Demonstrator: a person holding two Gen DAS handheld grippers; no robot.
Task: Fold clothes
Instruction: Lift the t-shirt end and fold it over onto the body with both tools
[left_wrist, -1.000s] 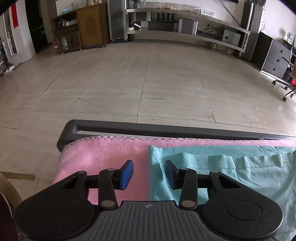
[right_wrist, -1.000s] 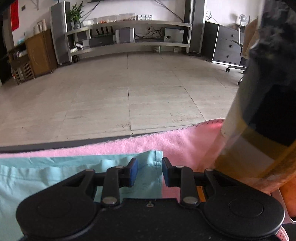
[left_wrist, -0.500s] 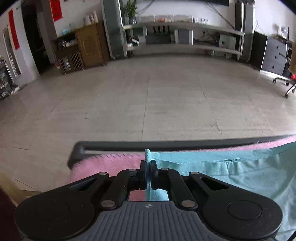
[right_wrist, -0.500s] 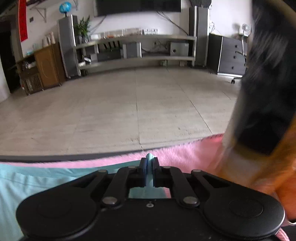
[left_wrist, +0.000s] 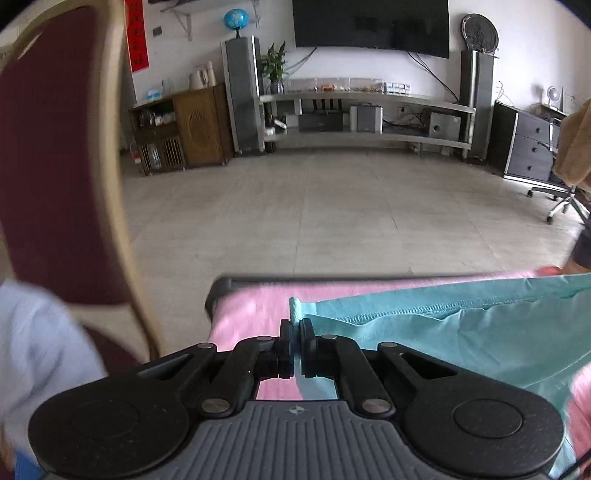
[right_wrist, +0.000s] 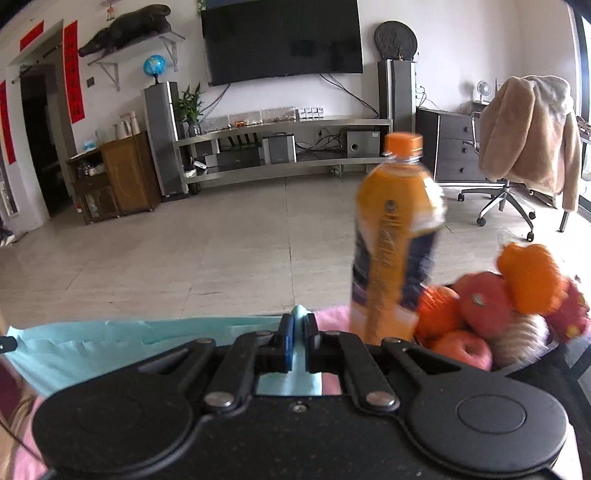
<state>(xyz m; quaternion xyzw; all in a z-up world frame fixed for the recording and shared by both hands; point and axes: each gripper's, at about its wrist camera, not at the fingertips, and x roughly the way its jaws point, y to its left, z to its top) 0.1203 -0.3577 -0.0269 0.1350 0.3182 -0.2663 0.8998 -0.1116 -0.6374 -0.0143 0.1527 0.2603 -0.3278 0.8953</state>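
A teal garment (left_wrist: 480, 332) lies on a pink towel (left_wrist: 251, 310) that covers the table. My left gripper (left_wrist: 296, 328) is shut on the garment's left corner, and a bit of cloth sticks up between its pads. In the right wrist view the same teal garment (right_wrist: 110, 343) stretches off to the left, lifted off the towel. My right gripper (right_wrist: 299, 328) is shut on its right corner, with teal cloth pinched between the blue pads.
An orange drink bottle (right_wrist: 395, 240) stands just right of the right gripper. Beside it is a bowl of fruit (right_wrist: 498, 306). A dark red chair back (left_wrist: 62, 155) rises close on the left, with white cloth (left_wrist: 33, 350) below it. The table's dark edge (left_wrist: 221, 288) lies ahead.
Both grippers closed on the garment's corners, then lifted and pulled back with it. The bottle, fruit and chair have come into view as the cameras rose.
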